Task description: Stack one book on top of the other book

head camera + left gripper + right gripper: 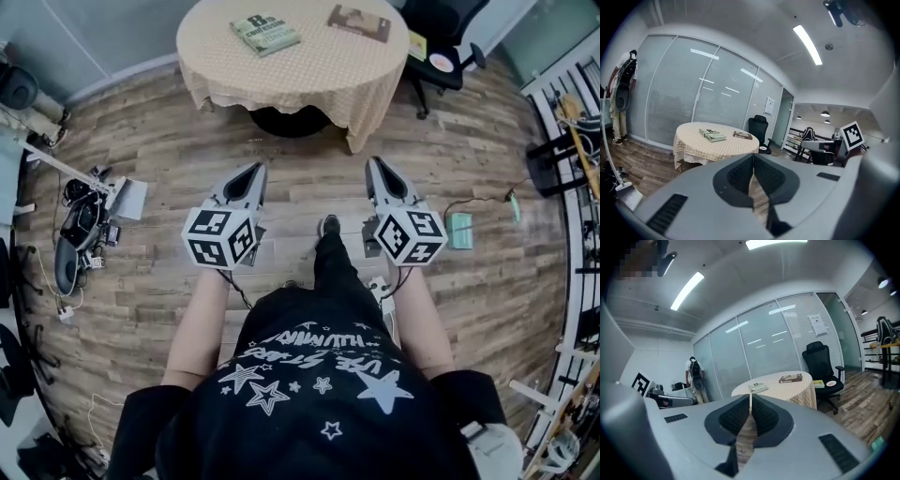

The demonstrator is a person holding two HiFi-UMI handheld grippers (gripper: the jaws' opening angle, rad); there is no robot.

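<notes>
Two books lie flat and apart on a round table (291, 70) covered with a checked cloth, at the far side of the room. The green book (265, 34) sits left of the table's middle, cover up. It is set askew, and its long axis seems to run from far left to near right. The brown book (359, 22) lies to its right, close to the far right edge of the table. Its long axis runs left to right, with the right end a little nearer. The books do not touch.

Well short of the table, the person stands on a wooden floor (169, 159) with both forearms held forward and elbows bent at the sides of the body. The left gripper (255, 171) and the right gripper (376, 165) are held side by side, apart from each other. Each points ahead toward the table, and each carries its marker cube at the near end. In the left gripper view, the left gripper (753, 157) has its jaws pressed together with nothing between them, and the table stands beyond and a little to the left. In the right gripper view, the right gripper (750, 398) is likewise clenched and empty, with the table just beyond its tips.

A black office chair (441, 37) stands to the right of the table. A shoe (328, 225) shows on the floor between the grippers.
</notes>
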